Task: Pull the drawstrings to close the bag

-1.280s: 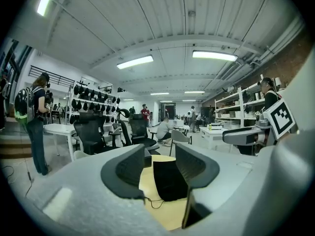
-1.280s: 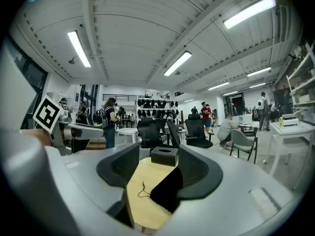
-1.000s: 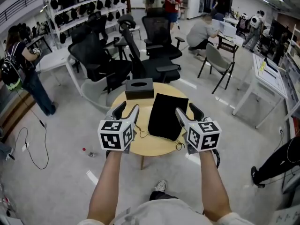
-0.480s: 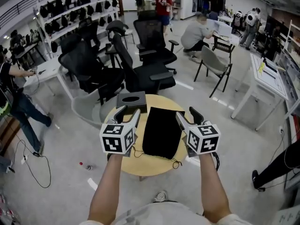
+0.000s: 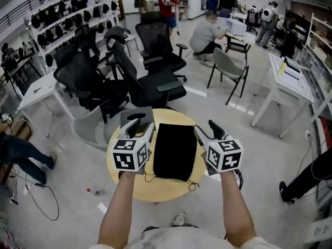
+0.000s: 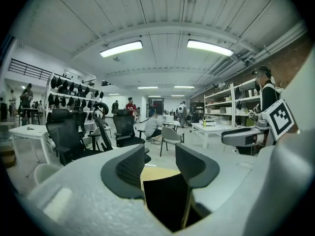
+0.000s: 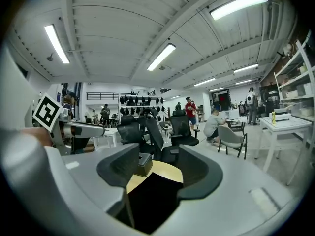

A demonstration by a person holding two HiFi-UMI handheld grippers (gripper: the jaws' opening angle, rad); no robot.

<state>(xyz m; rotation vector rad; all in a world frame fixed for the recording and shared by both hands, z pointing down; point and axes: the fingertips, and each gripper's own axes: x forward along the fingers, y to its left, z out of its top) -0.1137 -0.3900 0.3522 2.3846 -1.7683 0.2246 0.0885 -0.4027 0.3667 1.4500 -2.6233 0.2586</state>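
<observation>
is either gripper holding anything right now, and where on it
Nothing is held. The left hand-held gripper and the right hand-held gripper are both open and empty, flanking the black fabric drawstring bag.

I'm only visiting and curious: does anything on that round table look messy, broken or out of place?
Nothing stands out. The black bag lies flat on the round table, its drawstrings loose at the near end. A dark box sits at the far edge. The left claw and right claw hover open either side of it.
</observation>
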